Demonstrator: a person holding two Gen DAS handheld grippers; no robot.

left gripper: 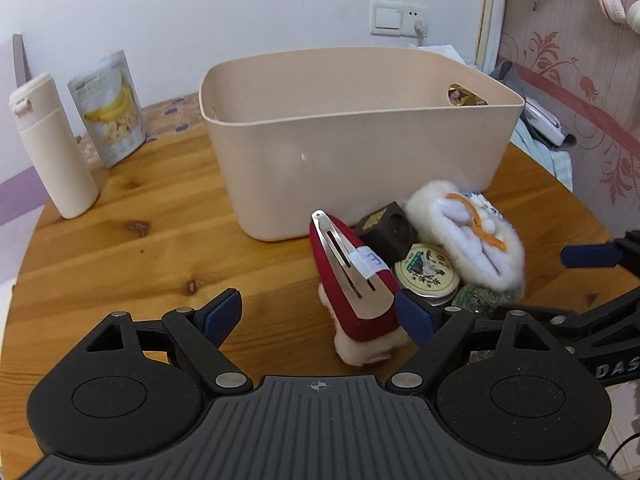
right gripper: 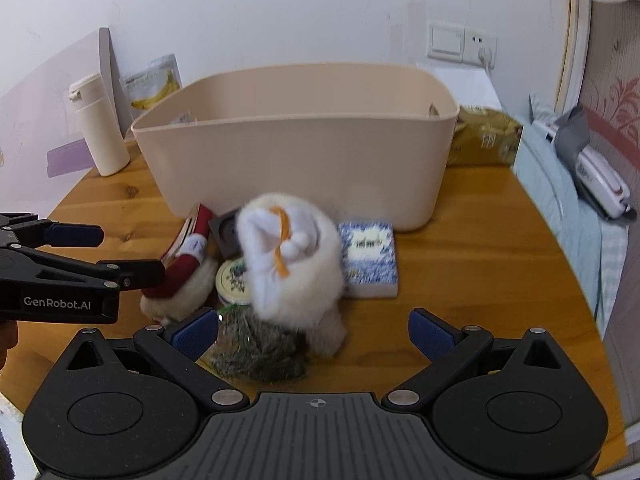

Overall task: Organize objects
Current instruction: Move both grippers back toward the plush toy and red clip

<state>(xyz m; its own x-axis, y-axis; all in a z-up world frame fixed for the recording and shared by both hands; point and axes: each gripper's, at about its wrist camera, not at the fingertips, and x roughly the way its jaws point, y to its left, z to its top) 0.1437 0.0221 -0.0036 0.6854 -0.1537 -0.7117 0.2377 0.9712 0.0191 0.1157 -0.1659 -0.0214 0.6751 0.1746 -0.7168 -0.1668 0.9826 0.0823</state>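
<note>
Left wrist view: the left tongs are standing apart over the tabletop, nothing between them. A red clip is lying just beside the right pad, near a tin, a dark cube and a white plush. The bin is sitting beyond them.

Right wrist view: the right tongs are gaping apart, holding nothing, above a grey-green bundle. The plush is lying just in front, a blue box to its right, the bin farther back.
</note>
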